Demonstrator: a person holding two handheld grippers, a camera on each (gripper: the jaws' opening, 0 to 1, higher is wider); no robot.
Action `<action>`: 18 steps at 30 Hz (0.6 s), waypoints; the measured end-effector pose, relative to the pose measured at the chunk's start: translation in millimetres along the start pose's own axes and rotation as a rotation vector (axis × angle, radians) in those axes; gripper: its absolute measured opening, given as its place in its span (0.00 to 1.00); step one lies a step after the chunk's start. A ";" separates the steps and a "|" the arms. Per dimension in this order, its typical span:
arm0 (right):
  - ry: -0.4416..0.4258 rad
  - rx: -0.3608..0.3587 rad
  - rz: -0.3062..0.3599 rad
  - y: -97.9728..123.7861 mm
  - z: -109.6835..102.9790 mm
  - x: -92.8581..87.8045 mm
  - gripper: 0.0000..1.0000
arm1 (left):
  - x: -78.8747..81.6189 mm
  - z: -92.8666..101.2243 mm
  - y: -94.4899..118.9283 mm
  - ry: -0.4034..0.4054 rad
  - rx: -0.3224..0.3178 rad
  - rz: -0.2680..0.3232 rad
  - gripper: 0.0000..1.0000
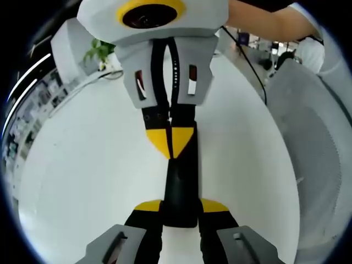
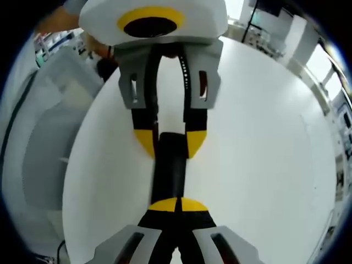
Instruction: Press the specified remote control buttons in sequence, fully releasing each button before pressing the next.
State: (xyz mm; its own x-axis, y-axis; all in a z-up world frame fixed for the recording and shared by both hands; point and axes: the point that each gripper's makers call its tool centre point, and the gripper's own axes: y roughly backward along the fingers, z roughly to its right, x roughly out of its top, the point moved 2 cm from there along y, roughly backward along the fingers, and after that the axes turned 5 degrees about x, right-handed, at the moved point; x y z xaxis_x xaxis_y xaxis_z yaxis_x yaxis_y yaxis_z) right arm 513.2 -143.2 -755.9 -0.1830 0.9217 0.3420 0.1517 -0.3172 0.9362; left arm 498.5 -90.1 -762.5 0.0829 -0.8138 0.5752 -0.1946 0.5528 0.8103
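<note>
A slim black remote control (image 1: 180, 190) lies lengthwise over the white table (image 1: 82, 165). My left gripper (image 1: 180, 208) is shut on its near end, one yellow tip on each side. My right gripper (image 1: 171, 142) reaches in from the top of the left gripper view. Its two yellow tips are shut together and rest on the remote's far part. In the right gripper view the remote (image 2: 168, 170) runs from my right gripper (image 2: 179, 204), tips closed on its top face, to my left gripper (image 2: 170, 140) clamping its other end. The buttons are hidden.
A grey padded seat (image 1: 316, 143) stands along the table's edge and appears again as a seat (image 2: 47, 126) in the right gripper view. A black cable (image 1: 250, 60) trails off the table. A green plant (image 1: 99, 50) stands at the far edge. A person's arm (image 1: 269, 19) reaches in above.
</note>
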 end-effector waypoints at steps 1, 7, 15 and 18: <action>-0.001 0.000 -0.001 0.0 0.0 -0.1 0.00 | 0.0 -0.1 0.1 -0.002 0.000 0.000 0.24; -0.013 -0.006 0.004 -1.4 1.4 -0.3 0.00 | -0.1 -0.7 0.0 0.009 0.004 0.012 0.24; -0.003 -0.015 0.002 -1.1 1.0 -0.4 0.00 | 0.2 -0.2 0.1 0.007 0.009 0.014 0.24; -0.003 -0.018 0.005 -0.6 0.9 -0.4 0.00 | 0.2 0.0 0.2 0.008 0.009 0.017 0.24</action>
State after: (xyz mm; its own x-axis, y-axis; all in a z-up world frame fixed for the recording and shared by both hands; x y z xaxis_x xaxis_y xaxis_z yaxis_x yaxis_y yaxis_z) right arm 514.0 -143.1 -756.7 -0.1795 0.9209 0.3461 0.1345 -0.3255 0.9359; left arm 498.5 -90.2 -762.2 0.0870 -0.8030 0.5896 -0.2045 0.5649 0.7994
